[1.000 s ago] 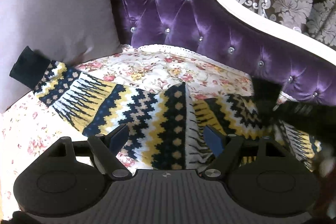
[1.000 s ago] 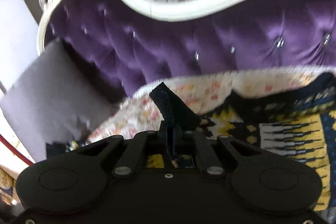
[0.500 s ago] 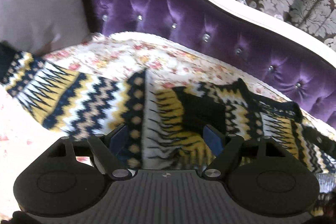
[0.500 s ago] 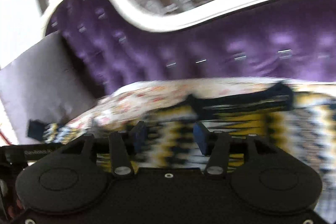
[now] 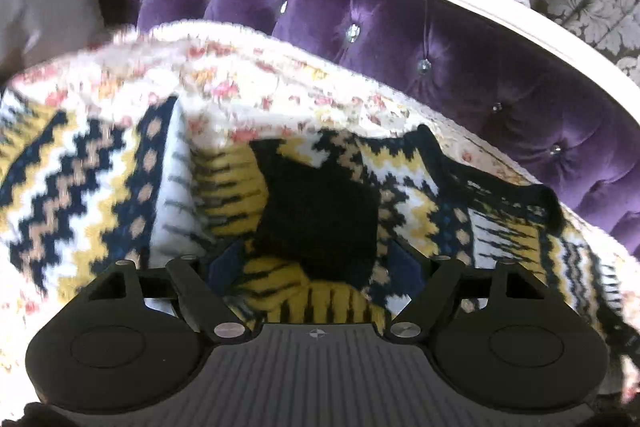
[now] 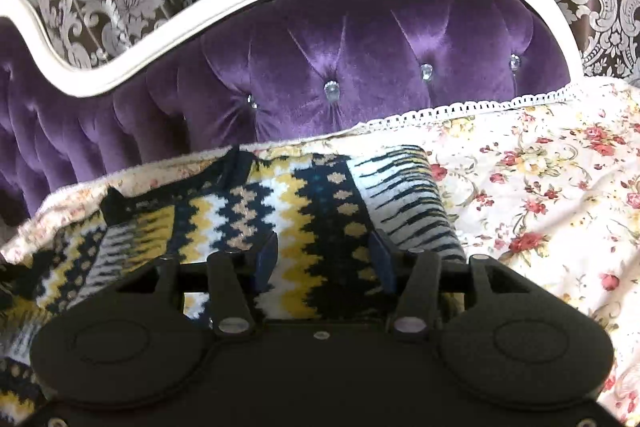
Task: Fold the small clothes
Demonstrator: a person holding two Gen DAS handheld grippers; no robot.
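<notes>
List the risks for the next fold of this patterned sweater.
The folded-in black cuff lies loose on the sweater, so it may slide off when the body is lifted. The floral cover beneath is soft and wrinkled; the open left tongs or right tongs might pinch it along with the knit.

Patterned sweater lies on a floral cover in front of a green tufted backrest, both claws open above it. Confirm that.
One detail is wrong: the tufted backrest is purple, not green, as the right wrist view shows. The rest stands: the patterned sweater lies on the floral cover, with the right claw and left claw open above it.
</notes>
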